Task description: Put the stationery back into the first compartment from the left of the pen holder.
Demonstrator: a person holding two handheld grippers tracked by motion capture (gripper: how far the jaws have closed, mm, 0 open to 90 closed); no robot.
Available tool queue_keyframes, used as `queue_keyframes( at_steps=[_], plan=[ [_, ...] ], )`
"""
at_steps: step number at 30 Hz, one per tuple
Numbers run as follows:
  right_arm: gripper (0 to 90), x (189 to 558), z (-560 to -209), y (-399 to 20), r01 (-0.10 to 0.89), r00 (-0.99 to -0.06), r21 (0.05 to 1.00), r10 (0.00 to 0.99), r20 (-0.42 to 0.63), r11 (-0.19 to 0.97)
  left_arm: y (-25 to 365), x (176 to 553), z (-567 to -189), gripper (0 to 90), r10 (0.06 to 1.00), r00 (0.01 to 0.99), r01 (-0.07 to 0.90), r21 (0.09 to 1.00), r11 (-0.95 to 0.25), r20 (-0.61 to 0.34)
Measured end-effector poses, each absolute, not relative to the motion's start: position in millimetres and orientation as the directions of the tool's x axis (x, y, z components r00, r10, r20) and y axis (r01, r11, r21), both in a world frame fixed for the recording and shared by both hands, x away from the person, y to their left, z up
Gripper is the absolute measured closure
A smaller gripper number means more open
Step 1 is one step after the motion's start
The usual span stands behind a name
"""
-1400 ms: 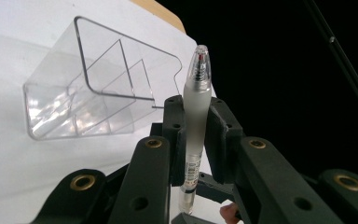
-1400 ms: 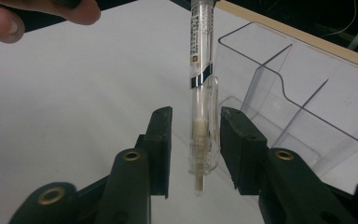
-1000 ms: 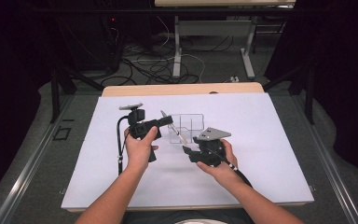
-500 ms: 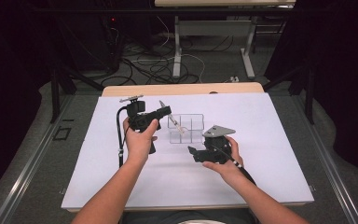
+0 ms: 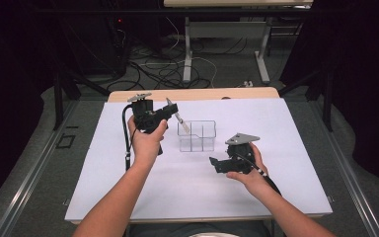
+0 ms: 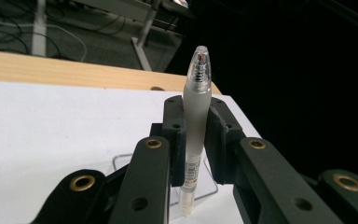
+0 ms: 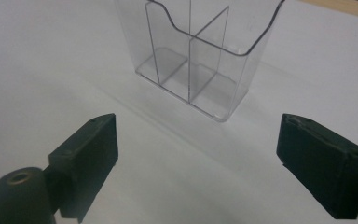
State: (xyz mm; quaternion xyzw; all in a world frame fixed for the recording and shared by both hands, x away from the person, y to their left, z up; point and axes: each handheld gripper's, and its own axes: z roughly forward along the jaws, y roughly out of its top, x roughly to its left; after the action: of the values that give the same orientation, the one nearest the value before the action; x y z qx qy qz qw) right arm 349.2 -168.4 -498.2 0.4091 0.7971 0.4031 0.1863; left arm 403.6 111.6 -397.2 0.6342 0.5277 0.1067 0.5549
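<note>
Pen (image 6: 196,116) base cut off behind clenched left gripper (image 6: 196,140). Right gripper (image 7: 198,154), jaws just opening, nothing between, short of clear organizer (image 7: 200,60); bare white table (image 5: 286,128) around.

We see a white-topped table (image 5: 286,148) on grey floor (image 5: 39,168), cables (image 5: 163,74) tangled beyond, dark curtains (image 5: 360,74) around
</note>
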Motion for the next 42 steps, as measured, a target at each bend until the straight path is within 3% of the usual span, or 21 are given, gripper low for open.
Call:
queue_keyframes(
  at_steps=[7, 18, 42],
  plan=[
    [2.8, 353.0, -508.0, -172.2, 0.544, -0.588, 0.759, 0.808, 0.041, 0.358, 107.5, 408.0, -393.0, 79.6, 0.83, 0.416, 0.519, 0.846, 0.12, -0.372],
    [0.0, 353.0, -515.9, -172.8, 0.549, -0.574, 0.757, 0.818, 0.035, 0.353, 97.2, 416.7, -398.3, 79.6, 0.88, 0.399, 0.482, 0.875, 0.039, -0.259],
    [0.0, 352.8, -519.3, -175.5, 0.553, -0.584, 0.749, 0.811, 0.037, 0.364, 79.8, 427.2, -443.3, 79.5, 0.896, 0.39, 0.577, 0.815, -0.058, -0.212]
  ],
)
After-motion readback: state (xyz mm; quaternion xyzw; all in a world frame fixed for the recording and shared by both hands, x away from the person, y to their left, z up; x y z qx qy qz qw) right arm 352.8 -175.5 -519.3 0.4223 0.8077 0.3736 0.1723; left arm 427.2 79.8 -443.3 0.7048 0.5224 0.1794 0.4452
